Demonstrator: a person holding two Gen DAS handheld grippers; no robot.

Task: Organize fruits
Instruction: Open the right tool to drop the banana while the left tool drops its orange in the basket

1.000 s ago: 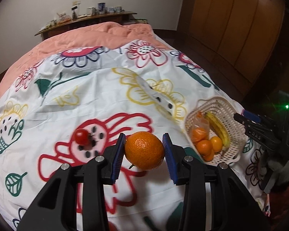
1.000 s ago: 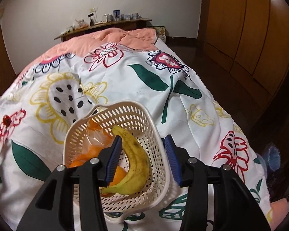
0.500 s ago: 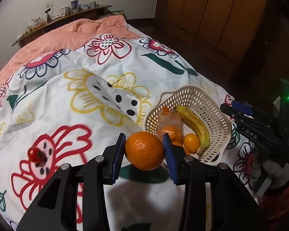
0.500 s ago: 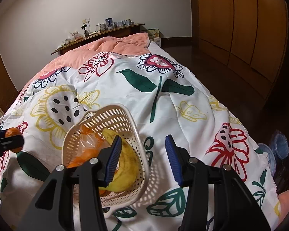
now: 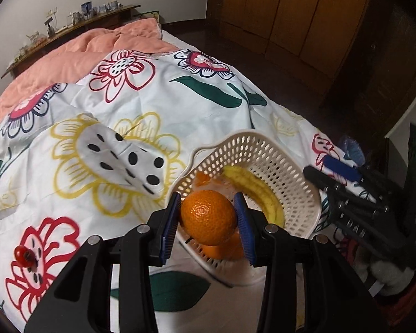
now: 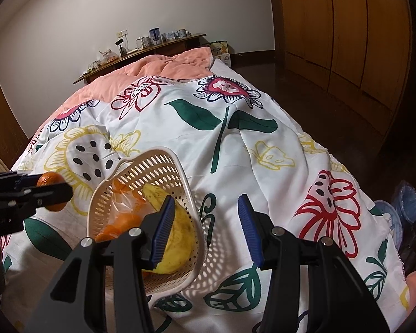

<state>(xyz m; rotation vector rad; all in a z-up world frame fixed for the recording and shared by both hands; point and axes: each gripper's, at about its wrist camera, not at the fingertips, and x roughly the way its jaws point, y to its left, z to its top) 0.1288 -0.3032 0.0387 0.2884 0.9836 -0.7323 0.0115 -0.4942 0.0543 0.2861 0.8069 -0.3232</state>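
Our left gripper (image 5: 208,223) clamps the round orange (image 5: 208,216) above the white perforated plastic basket (image 5: 296,172); our right gripper (image 6: 206,229) hangs part-open, holding nothing.

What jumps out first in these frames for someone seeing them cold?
The big orange clamped in the left gripper, right at the near rim of the cream basket, which holds a banana and smaller oranges. Next, the loud floral bedspread filling both views, with one small red tomato lying alone on it at far left. The right gripper is open and empty beside the basket.
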